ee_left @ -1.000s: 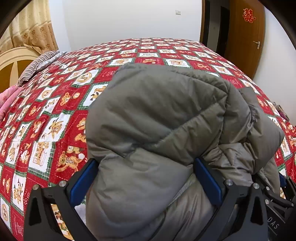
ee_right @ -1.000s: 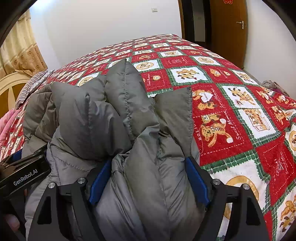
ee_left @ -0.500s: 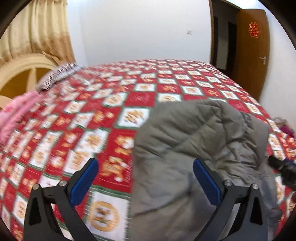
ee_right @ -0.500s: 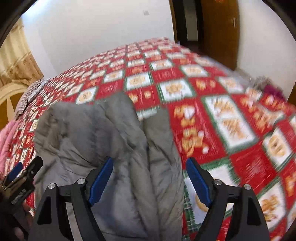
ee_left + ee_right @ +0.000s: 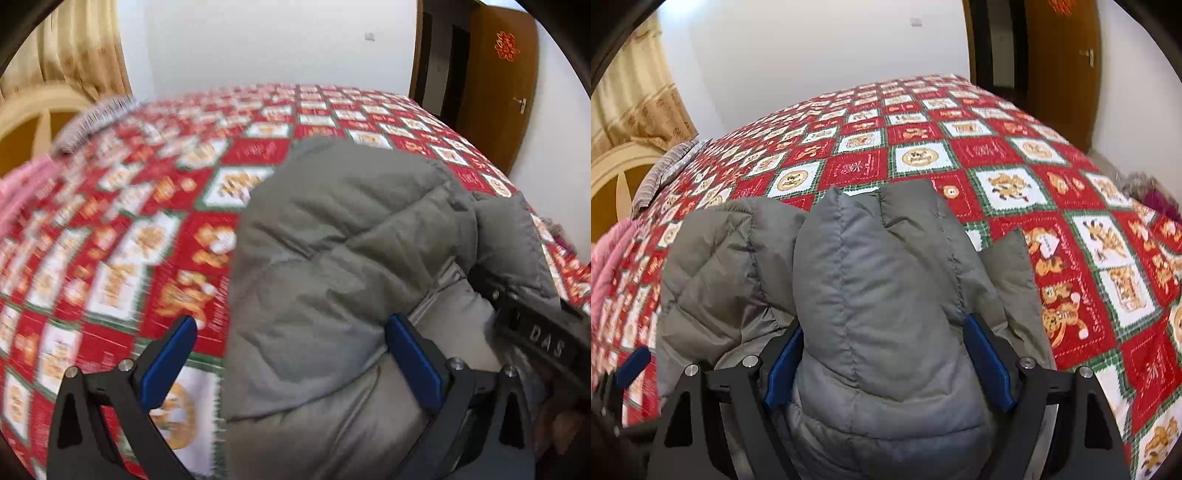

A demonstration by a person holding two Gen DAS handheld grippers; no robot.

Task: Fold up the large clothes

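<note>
A grey puffy down jacket [image 5: 332, 258] lies bunched in folds on the red patchwork quilt [image 5: 122, 236]. My left gripper [image 5: 291, 356] stands open over the jacket's left edge. Its left finger [image 5: 170, 354] hangs over bare quilt and its right finger [image 5: 413, 358] rests against the padding. In the right wrist view the jacket [image 5: 886, 280] bulges up between the wide-set fingers of my right gripper [image 5: 886, 365], and I see no squeeze on it. The right gripper's black body [image 5: 535, 339] shows at the right of the left wrist view.
The quilt [image 5: 1015, 147] covers a large bed. A cream headboard [image 5: 33, 122], a striped pillow [image 5: 665, 166] and pink cloth [image 5: 605, 258] sit at the left. A wooden door [image 5: 498, 85] stands at the far right, and a small heap of clothes [image 5: 1152, 195] lies by the bed's right edge.
Both grippers drew up and back off the jacket, then came down on it again. The left one now sits further left, with one finger over bare quilt.
</note>
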